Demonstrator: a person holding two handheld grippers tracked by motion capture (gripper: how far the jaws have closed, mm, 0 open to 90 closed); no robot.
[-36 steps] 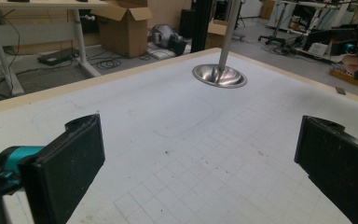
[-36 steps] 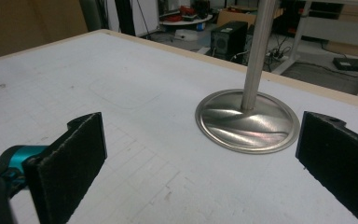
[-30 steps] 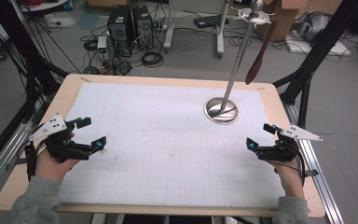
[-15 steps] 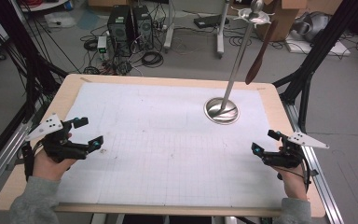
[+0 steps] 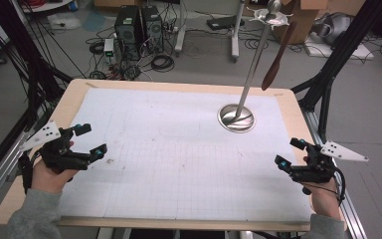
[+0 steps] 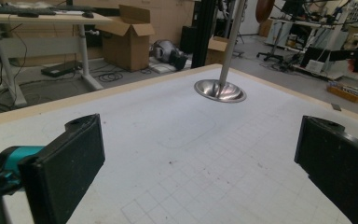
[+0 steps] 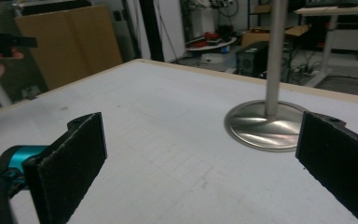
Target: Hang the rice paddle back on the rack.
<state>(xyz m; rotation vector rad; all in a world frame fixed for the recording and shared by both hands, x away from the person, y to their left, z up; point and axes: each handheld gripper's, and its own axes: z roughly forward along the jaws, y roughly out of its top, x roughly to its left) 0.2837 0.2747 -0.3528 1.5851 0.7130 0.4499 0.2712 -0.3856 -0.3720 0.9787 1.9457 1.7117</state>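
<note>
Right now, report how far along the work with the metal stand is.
Nothing looks done: the metal stand sits on the table mat untouched, a wooden spatula hanging from its top. Left gripper and right gripper are open, holding nothing. Reaching and grasping remain.

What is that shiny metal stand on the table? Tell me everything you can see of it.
The metal stand has a round, dished base of polished, steel-looking metal that lies flat on the white gridded mat, toward the table's far right. A slim pole rises from the base's middle, leaning slightly in the high view, to a small hub with prongs. A brown wooden utensil hangs from it. Both tongs are well clear of it.
</note>
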